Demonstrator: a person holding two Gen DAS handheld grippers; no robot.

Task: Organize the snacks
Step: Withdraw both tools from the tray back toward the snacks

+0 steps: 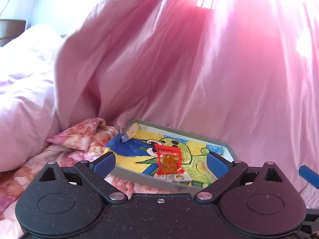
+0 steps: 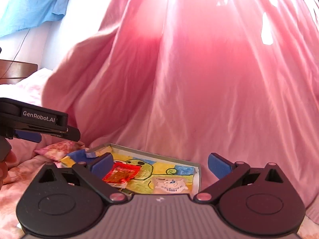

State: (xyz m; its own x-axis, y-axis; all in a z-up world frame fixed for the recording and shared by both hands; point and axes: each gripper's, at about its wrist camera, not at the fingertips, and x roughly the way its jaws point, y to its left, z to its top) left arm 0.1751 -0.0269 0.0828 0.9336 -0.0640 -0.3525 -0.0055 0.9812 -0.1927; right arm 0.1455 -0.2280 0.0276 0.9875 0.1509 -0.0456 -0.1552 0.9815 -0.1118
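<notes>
Left wrist view: the left gripper (image 1: 161,159) stands wide and empty above the near rim of a shallow grey tray lined with a cartoon drawing (image 1: 217,142); pink satin curtain (image 1: 199,69) crowds its far edge. A red snack packet (image 1: 169,161) lies inside.

Right wrist view: the right gripper (image 2: 159,164) gapes wide, empty. The tray (image 2: 151,152) holds the red packet (image 2: 121,174) and a pale packet printed with a bear (image 2: 170,185), apart.

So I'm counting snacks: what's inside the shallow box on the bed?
A red snack packet and a pale packet lie on the drawing lining the box. The right tool hides its near edge.
</notes>
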